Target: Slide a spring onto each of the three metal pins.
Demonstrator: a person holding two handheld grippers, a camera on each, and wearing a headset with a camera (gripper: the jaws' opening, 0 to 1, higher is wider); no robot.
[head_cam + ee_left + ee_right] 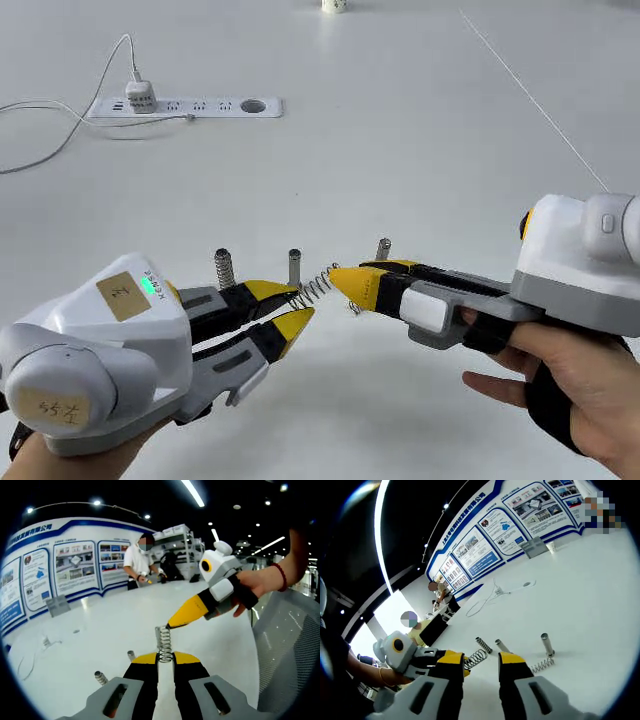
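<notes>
Three metal pins stand in a row on the white table. The left pin [224,268] wears a spring, while the middle pin [294,265] and right pin [383,248] are bare. My left gripper [300,304] is shut on one end of a second spring [317,287], which sticks out past its yellow tips [165,647]. My right gripper [342,280] is open, its tips at the free end of that spring [476,658]. A third spring [542,666] lies loose on the table beside the right pin [547,644].
A white power strip [185,106] with a plugged charger and cables lies at the far left of the table. A thin line [530,100] runs across the table at the right. People stand at a far bench [142,560].
</notes>
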